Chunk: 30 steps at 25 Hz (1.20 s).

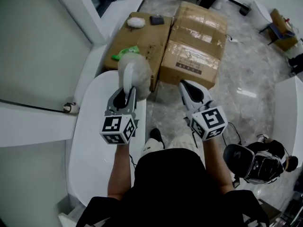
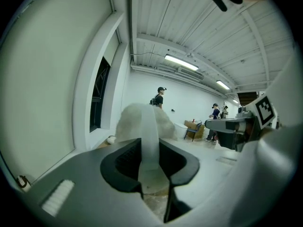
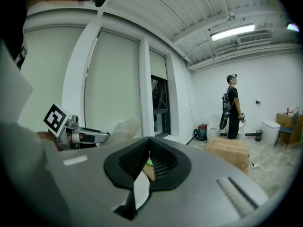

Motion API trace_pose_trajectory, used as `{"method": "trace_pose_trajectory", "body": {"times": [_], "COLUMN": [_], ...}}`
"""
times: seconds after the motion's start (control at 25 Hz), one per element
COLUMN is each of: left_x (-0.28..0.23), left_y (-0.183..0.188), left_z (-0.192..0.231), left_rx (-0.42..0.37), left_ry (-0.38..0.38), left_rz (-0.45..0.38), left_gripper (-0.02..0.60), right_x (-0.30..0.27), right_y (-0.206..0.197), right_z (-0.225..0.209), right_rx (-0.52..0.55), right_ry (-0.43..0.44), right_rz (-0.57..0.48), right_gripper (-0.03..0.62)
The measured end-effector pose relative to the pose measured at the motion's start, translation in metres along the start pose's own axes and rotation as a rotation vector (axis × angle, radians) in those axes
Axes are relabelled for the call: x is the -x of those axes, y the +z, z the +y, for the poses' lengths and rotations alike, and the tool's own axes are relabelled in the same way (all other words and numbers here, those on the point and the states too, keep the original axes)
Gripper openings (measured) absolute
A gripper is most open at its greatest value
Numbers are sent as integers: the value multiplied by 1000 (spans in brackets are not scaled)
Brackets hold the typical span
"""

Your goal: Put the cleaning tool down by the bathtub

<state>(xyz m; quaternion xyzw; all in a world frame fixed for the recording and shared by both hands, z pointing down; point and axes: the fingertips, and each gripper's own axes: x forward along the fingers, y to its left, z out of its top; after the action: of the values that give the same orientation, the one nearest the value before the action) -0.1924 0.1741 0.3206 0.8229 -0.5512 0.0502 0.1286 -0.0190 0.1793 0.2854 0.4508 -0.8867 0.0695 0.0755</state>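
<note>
- Head view: cleaning tool (image 1: 134,72), one, carried in the left claw (image 1: 129,92) above the far end of the bathtub (image 1: 90,141), just short of the boxes (image 1: 194,37).
- Look: fluffy off-white head, rounded and shaggy, on a flat, pale, strap-like handle.
- Axis: long axis runs in line with the left claw. The handle end sits in the jaws and the head points away from the person, toward the boxes.
- Left gripper view: left claw (image 2: 150,148) clenched on the tool's handle (image 2: 147,126), one black pad on each side. The fluffy head fills the space beyond the tips.
- Right gripper view: right claw (image 3: 148,151) clenched with nothing in it, tips meeting.
- Head view: right claw (image 1: 189,86) held beside the left one, over the floor (image 1: 246,79).
- Bathtub: white, oval, below the left forearm.
</note>
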Motion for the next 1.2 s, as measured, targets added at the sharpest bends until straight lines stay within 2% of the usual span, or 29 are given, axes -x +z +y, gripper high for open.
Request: {"method": "trace_pose_trajectory", "body": {"times": [0.32, 0.6, 0.92, 1.2], "left_x": [-13, -31, -84, -151], "left_y": [-6, -10, -4, 13], "left_z": [17, 25, 27, 32], "left_rx": [8, 20, 25, 28], "left_ry": [-24, -14, 1, 21], "left_rz": [22, 41, 64, 94], "left_gripper": [84, 84, 84, 84], "right_x": [-20, -38, -74, -119], "right_y": [-8, -7, -1, 13], "right_z": [0, -8, -55, -110], "right_rx": [-22, -22, -44, -58], "right_ry": [-23, -6, 17, 39], "right_rz": [23, 30, 21, 32], "right_gripper": [8, 8, 8, 8]}}
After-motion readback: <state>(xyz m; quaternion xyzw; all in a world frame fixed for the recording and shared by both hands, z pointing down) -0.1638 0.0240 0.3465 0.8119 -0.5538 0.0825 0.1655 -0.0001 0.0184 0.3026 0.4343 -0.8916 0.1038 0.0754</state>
